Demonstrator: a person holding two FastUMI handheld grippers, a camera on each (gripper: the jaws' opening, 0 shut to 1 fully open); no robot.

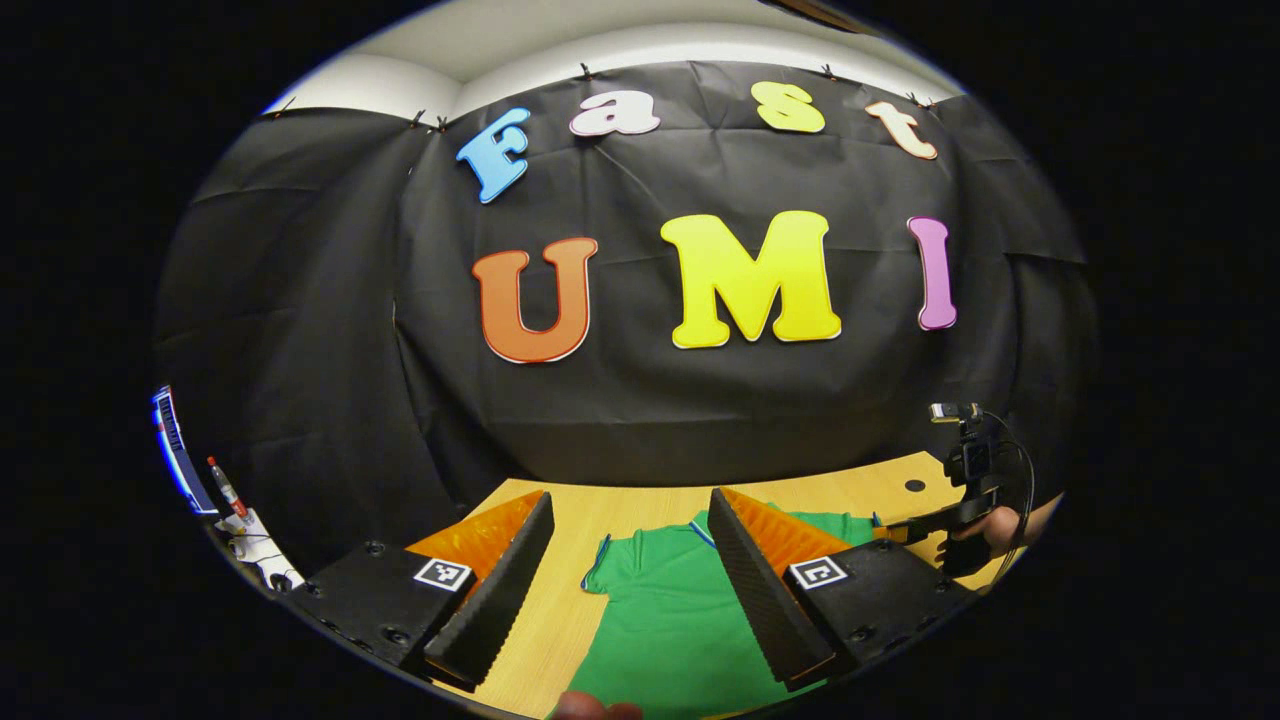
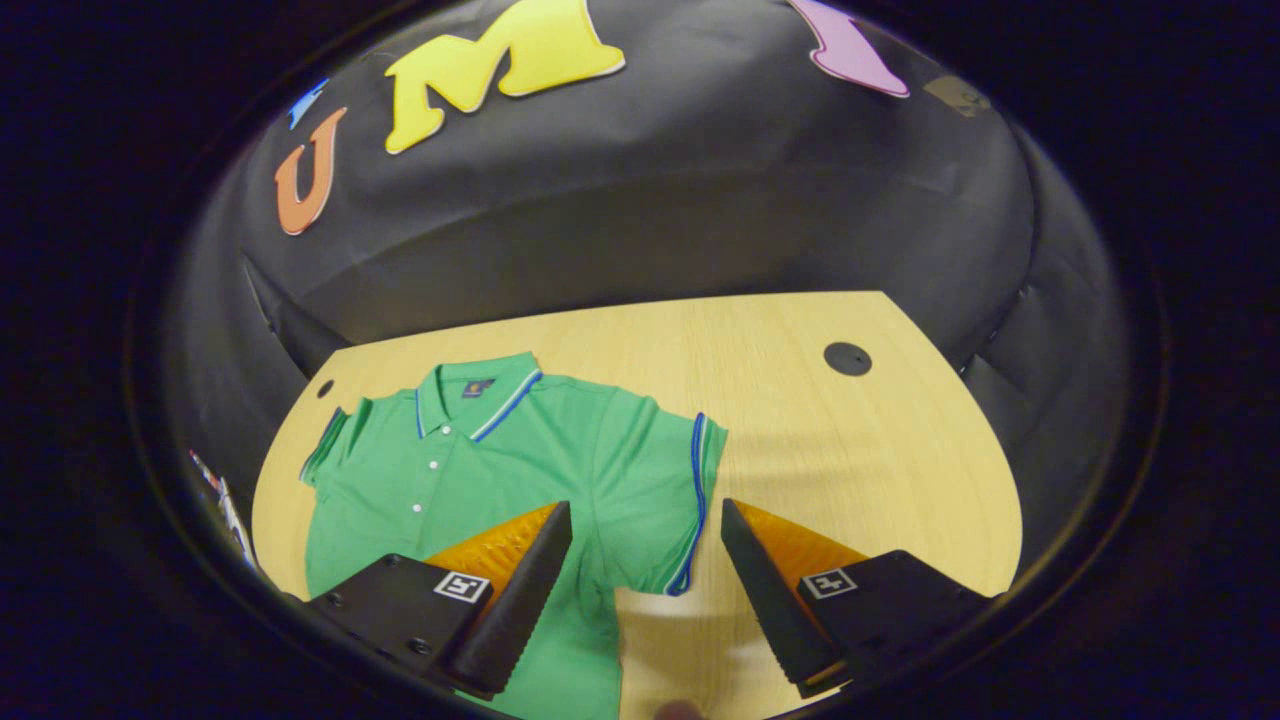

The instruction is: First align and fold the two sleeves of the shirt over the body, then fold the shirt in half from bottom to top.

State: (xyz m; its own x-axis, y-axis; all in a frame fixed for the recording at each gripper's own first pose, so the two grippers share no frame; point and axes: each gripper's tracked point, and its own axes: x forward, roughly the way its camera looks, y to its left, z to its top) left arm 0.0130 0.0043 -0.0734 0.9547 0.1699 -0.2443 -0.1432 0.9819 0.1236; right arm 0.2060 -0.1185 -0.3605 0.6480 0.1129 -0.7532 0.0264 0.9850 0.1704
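A green polo shirt (image 2: 480, 470) with blue-and-white trim lies flat on the wooden table (image 2: 850, 450), collar toward the far wall. Its right sleeve (image 2: 670, 500) is spread out. My right gripper (image 2: 645, 525) hovers open above that sleeve, the sleeve's hem between its fingers. In the left gripper view the shirt (image 1: 670, 610) lies below my left gripper (image 1: 630, 520), which is open and held above the shirt's left sleeve (image 1: 600, 565). The right gripper (image 1: 930, 525) and the hand holding it show at the far right of that view.
Two dark round holes (image 2: 847, 358) (image 2: 325, 388) mark the table top near its far corners. Black cloth walls close the booth behind the table. A red marker (image 1: 225, 488) and white items lie off the table's left side.
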